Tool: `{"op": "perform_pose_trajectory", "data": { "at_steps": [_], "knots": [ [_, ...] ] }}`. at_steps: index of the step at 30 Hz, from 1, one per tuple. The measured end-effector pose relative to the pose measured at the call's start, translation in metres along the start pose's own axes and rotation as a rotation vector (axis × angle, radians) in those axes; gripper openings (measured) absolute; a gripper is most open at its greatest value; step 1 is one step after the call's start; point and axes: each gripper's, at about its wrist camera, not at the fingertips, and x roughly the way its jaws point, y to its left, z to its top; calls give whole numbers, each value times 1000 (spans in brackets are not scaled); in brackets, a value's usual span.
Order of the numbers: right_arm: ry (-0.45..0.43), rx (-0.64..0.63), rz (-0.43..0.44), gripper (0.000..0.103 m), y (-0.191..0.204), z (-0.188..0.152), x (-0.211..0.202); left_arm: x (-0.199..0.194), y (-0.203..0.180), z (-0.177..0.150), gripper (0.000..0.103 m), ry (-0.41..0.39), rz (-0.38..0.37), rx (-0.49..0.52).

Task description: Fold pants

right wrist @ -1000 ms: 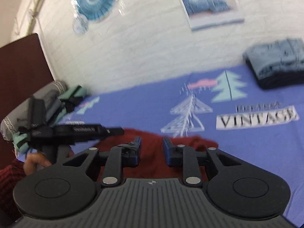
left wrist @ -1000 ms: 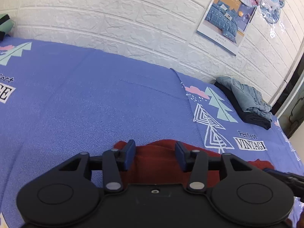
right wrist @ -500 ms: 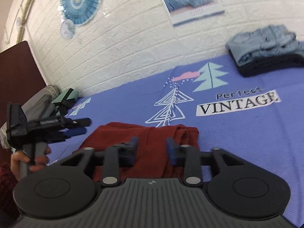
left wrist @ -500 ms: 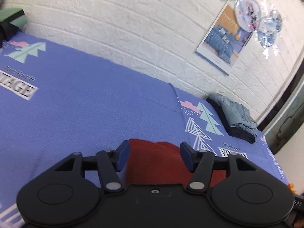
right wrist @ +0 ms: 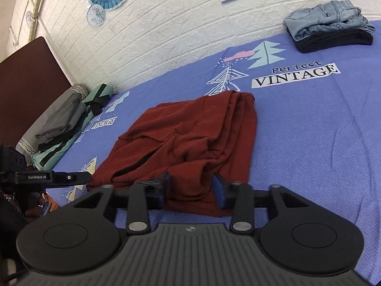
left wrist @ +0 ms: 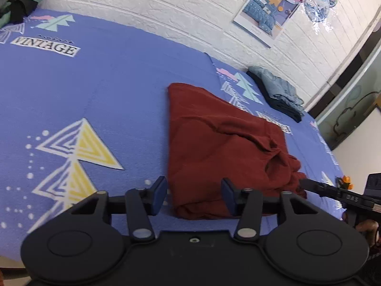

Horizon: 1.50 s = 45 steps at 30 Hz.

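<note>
The dark red pants (left wrist: 214, 143) lie folded in a loose rectangle on the blue printed bedspread (left wrist: 95, 83). My left gripper (left wrist: 194, 196) hovers at their near left corner. Its jaws are closing, and the cloth edge sits between them without touching the pads. In the right wrist view the pants (right wrist: 190, 131) spread away from my right gripper (right wrist: 191, 188). Its jaws are also closing, with the near hem of the flat-lying cloth in the gap. Each gripper's tip shows in the other's view: the right gripper (left wrist: 307, 183) and the left gripper (right wrist: 83, 176).
A stack of folded jeans and dark clothes (right wrist: 328, 21) sits at the far side by the white brick wall. Grey and green folded bedding (right wrist: 59, 121) lies by the brown headboard (right wrist: 26, 83). The bedspread (right wrist: 309, 131) stretches wide to the right of the pants.
Both grippers have drawn back toward me, so much more of the folded pants shows in front of them. The jaws widened and then narrowed again.
</note>
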Motion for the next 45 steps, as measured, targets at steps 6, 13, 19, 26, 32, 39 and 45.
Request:
{"op": "perform_pose_trajectory", "data": {
  "at_steps": [6,13,19,26,32,39,45],
  "knots": [
    [18,10,-108,6,-12,-5,-15,1,1,-3,65,27,14,31],
    [-13,13,-102,25,-12,0,-23,-12,-8,14,65,-45,-27,63],
    [-76,-66,-69,70,-2,19,-6,14,-30,18,65,-14,-118,108],
    [-33,-8,6,9,-3,21,21,28,-46,11,65,21,-147,134],
    [-12,27,-123,6,-23,13,4,41,-41,4,66,72,-143,125],
    [-30,-1,-122,31,-22,11,-7,21,-38,16,66,6,-155,117],
    [-152,-56,-68,37,-5,25,-10,24,-42,29,67,-40,-165,125]
  ]
}}
